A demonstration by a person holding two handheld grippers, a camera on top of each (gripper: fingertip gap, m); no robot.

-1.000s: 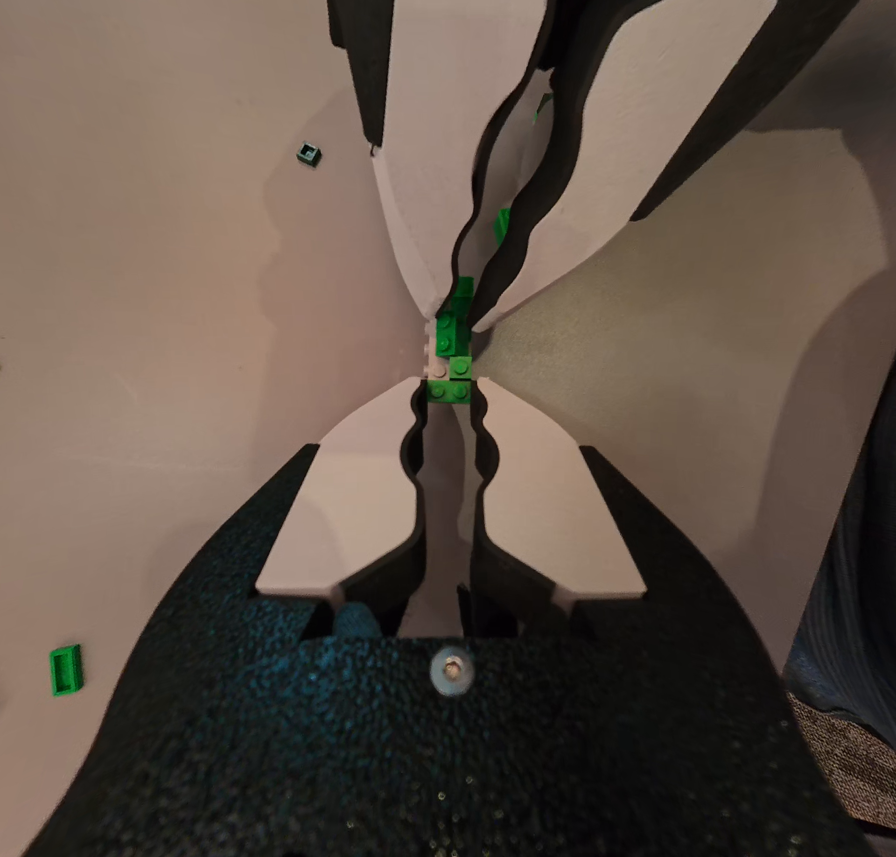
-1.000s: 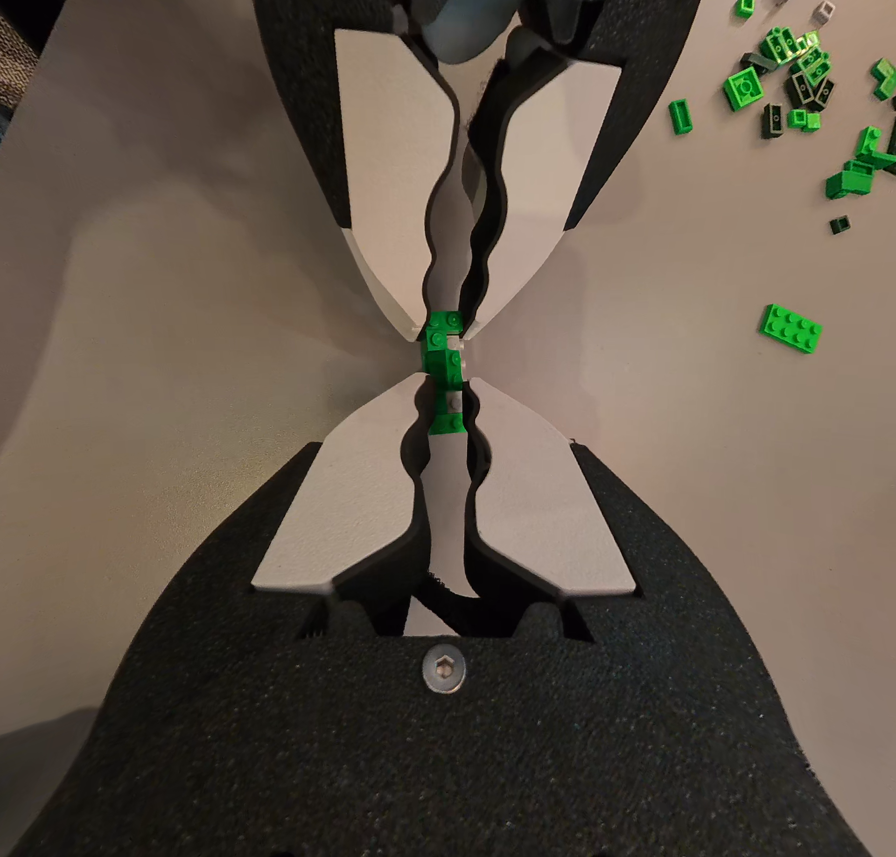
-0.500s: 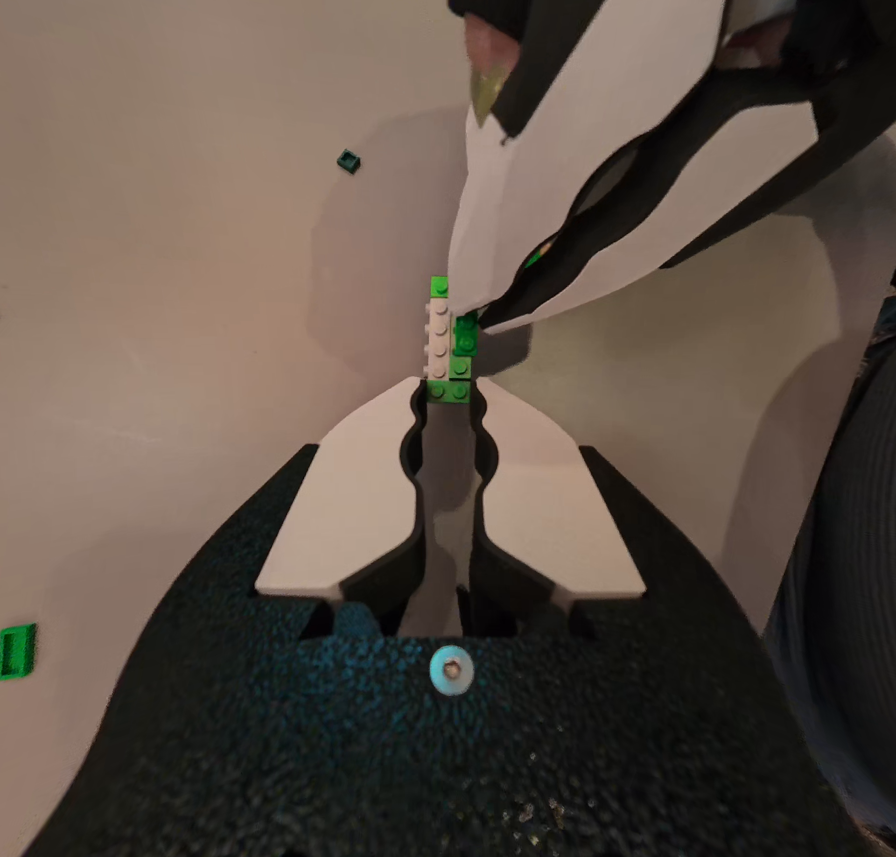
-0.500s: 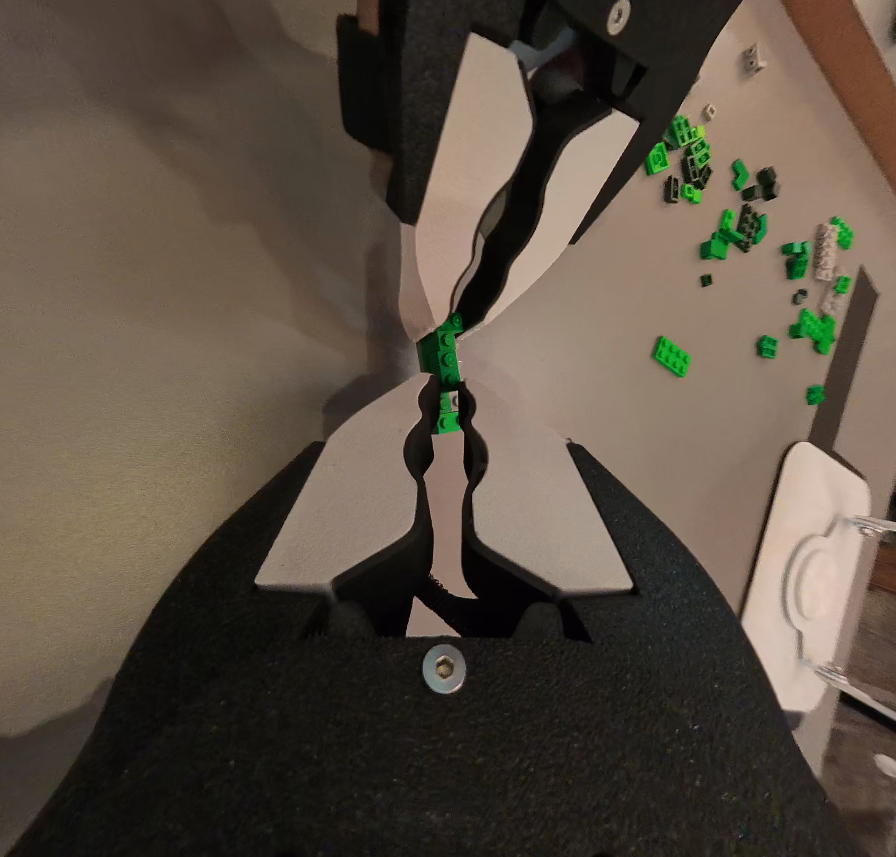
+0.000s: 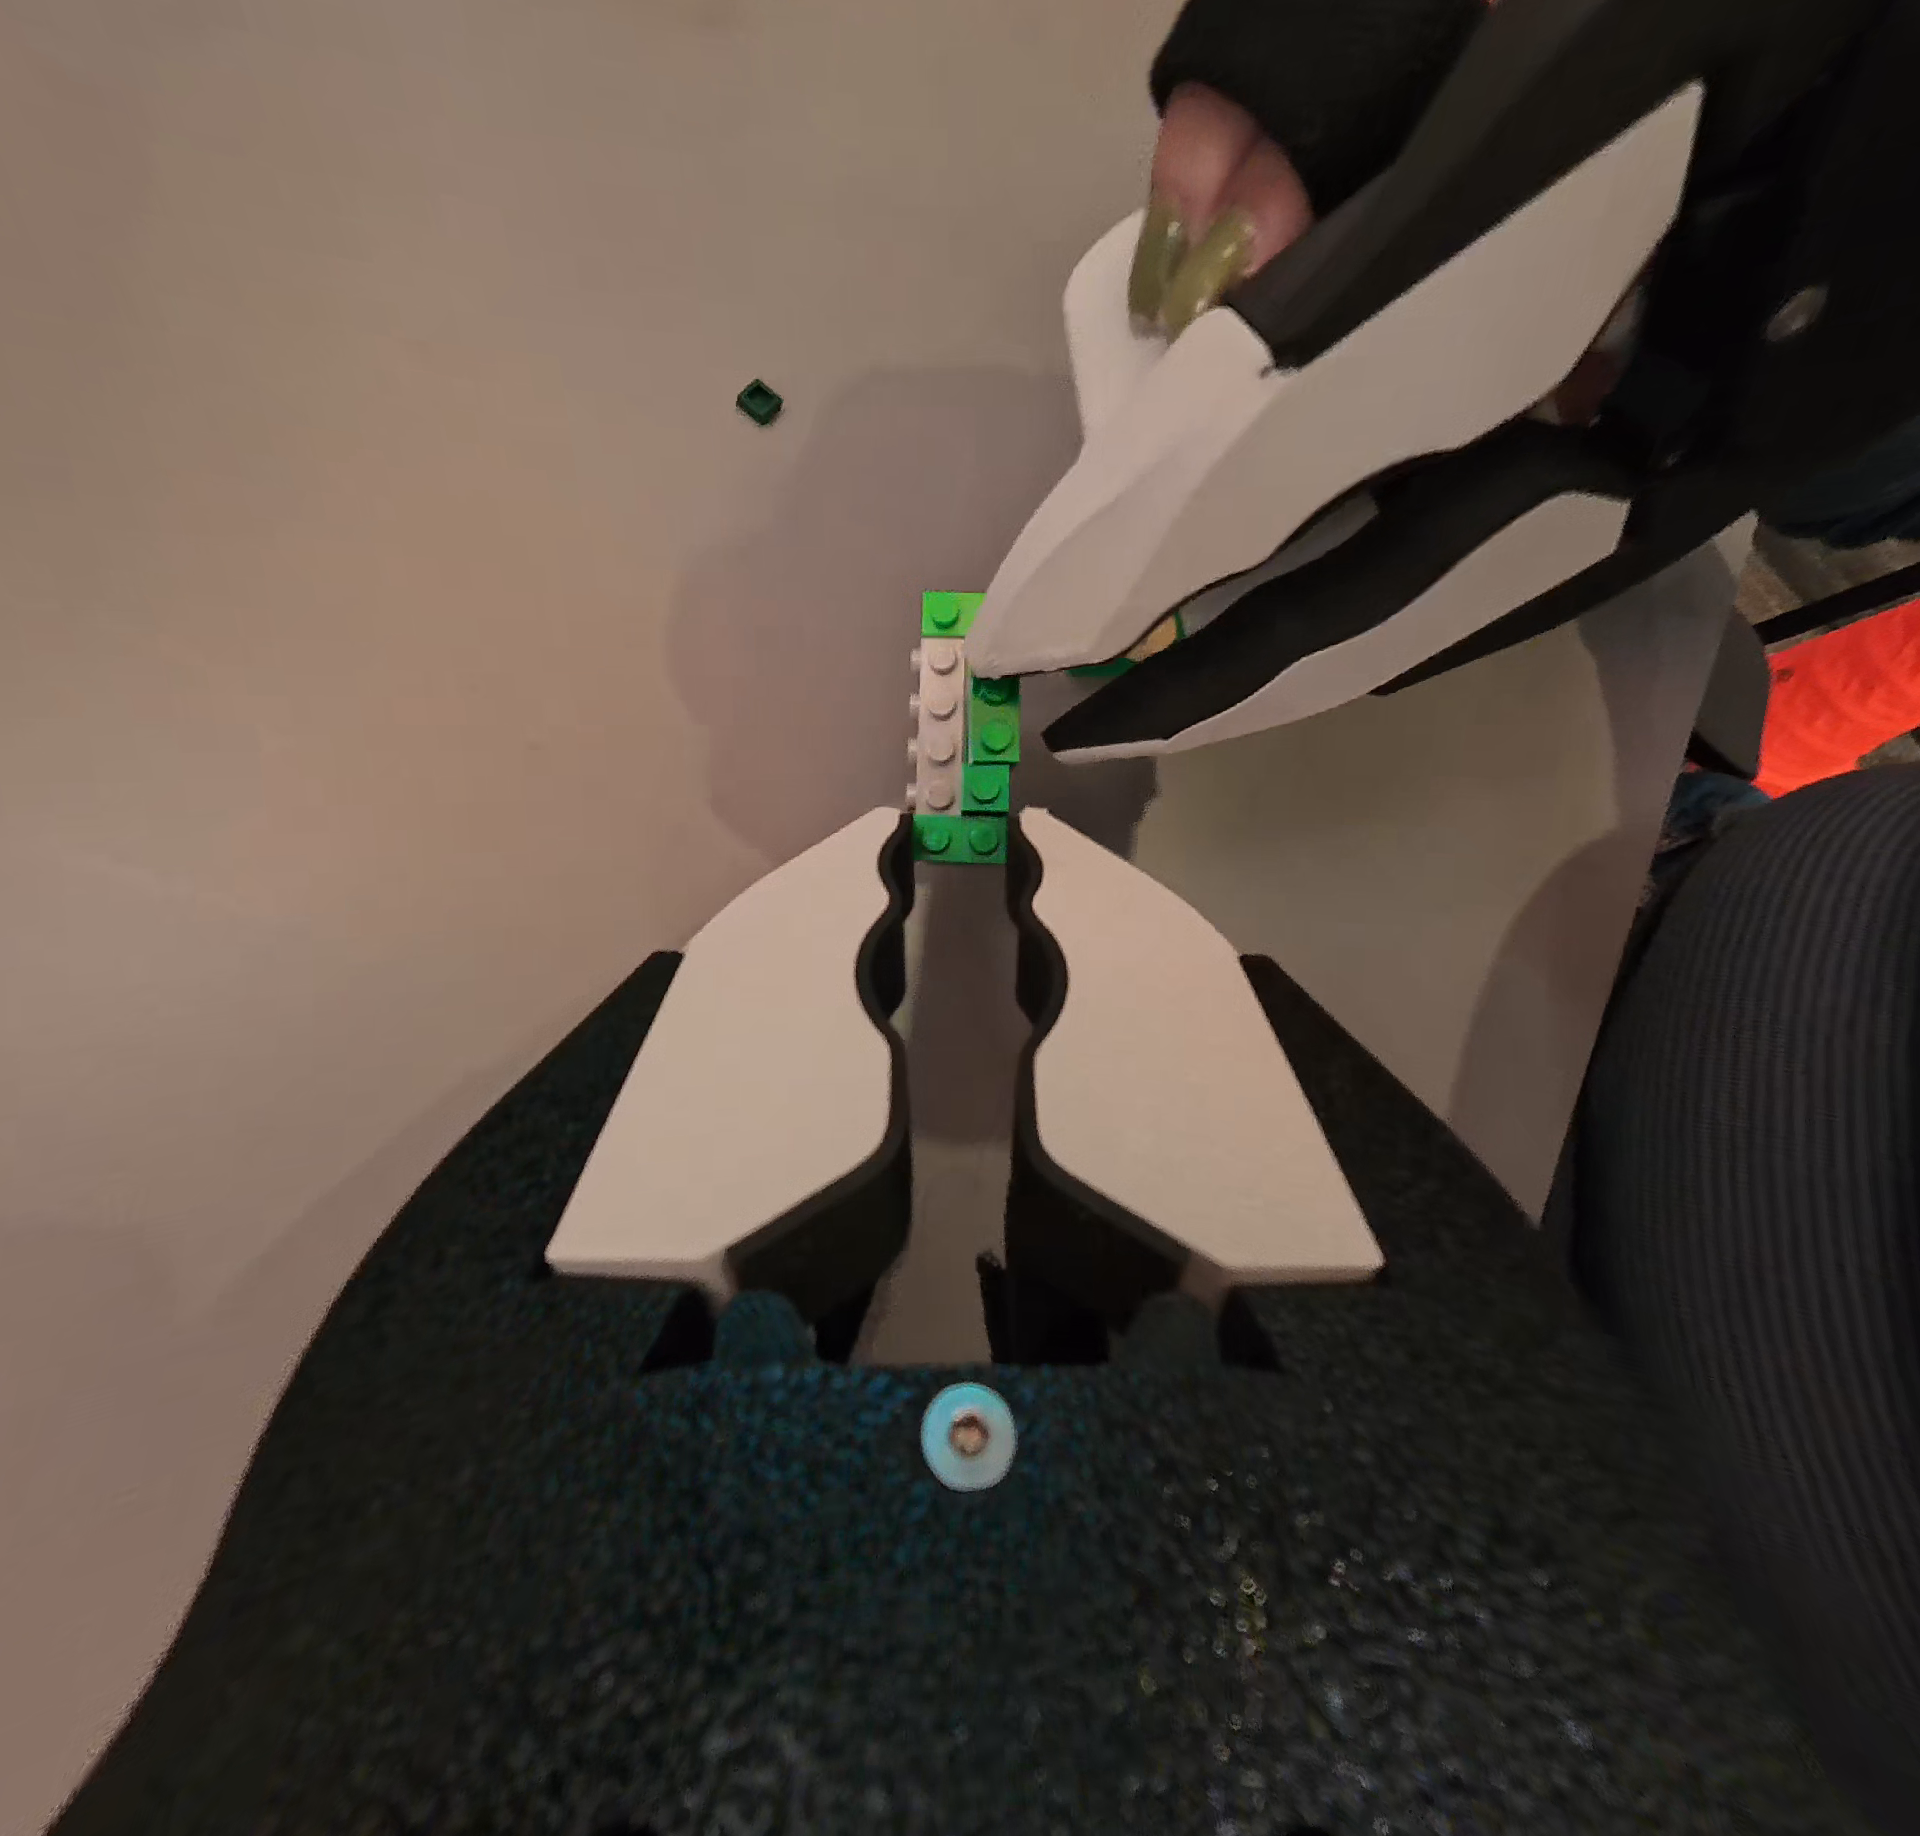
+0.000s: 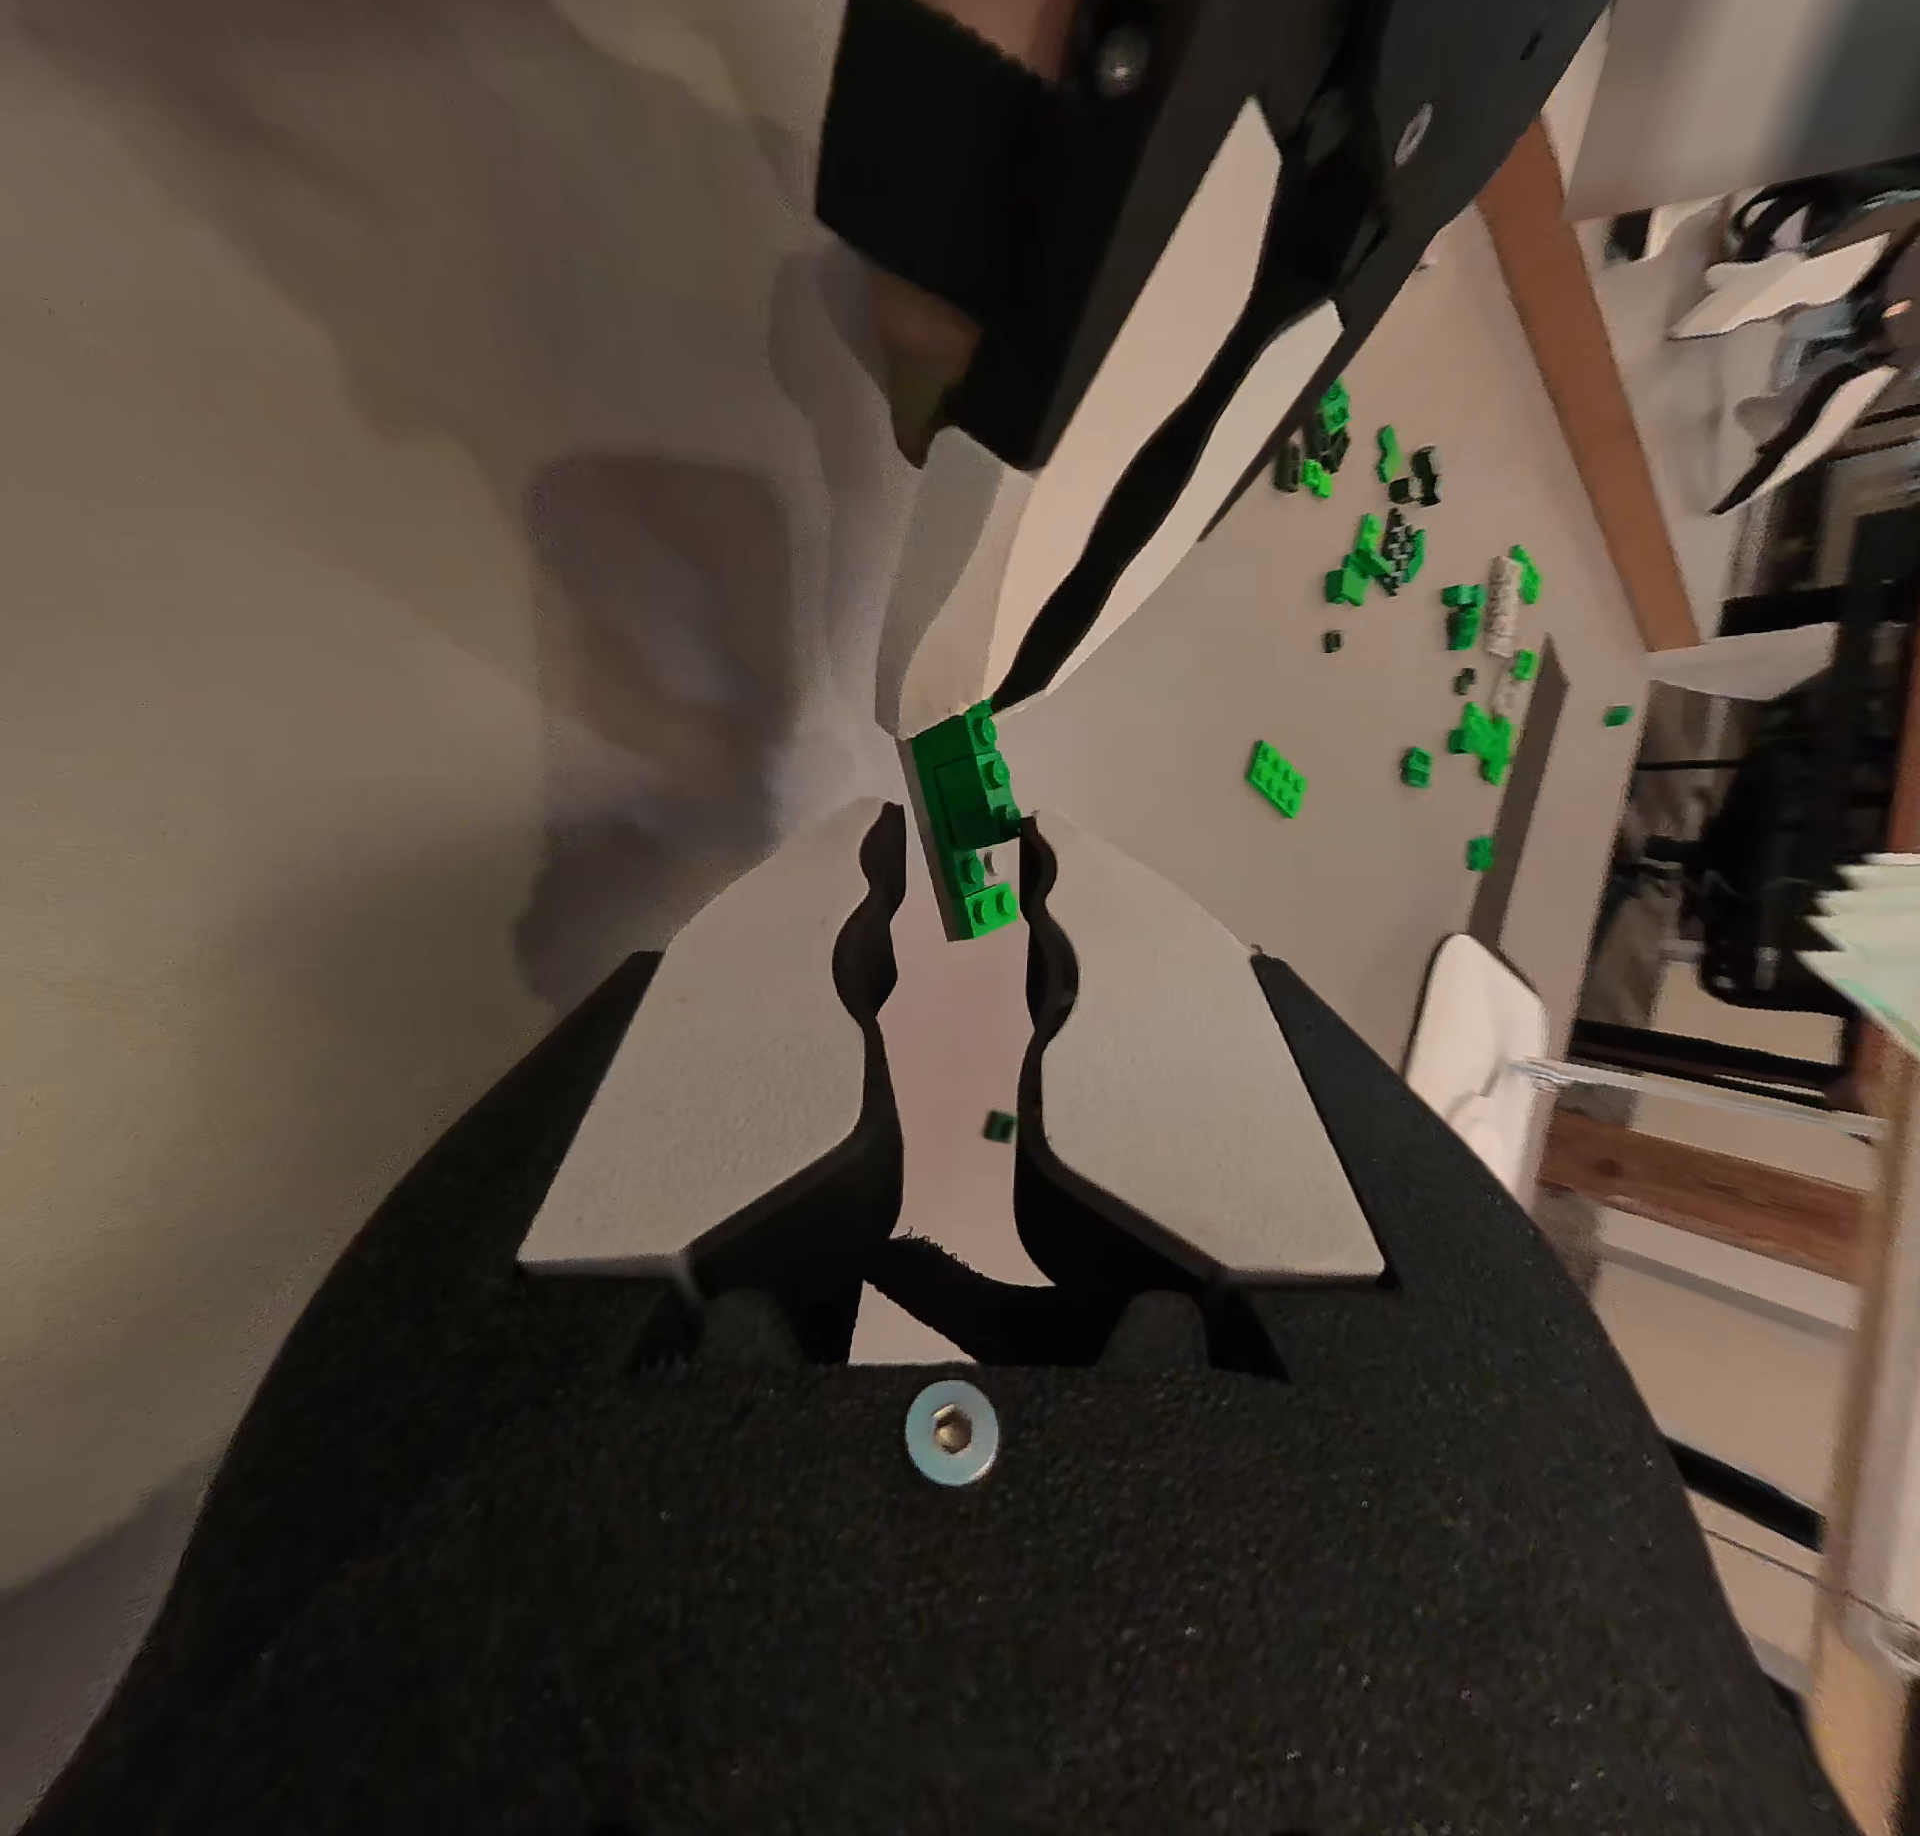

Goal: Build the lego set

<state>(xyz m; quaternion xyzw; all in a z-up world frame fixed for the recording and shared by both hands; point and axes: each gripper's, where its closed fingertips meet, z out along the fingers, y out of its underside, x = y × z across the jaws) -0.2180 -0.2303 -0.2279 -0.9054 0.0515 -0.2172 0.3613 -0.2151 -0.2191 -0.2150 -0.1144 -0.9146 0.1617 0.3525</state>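
Beige tabletop [image 5: 364, 643] below; our left gripper [image 5: 961, 836] pinches the green-and-grey lego assembly [image 5: 961, 726] aloft, our right gripper [image 6: 956, 830] spread around it. We'd hold firm and press squarely.

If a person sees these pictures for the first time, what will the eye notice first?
First, the small green and grey lego piece in the middle, gripped at one end by the left gripper. The right gripper is open around its other end. Then the loose green bricks scattered on the table behind.
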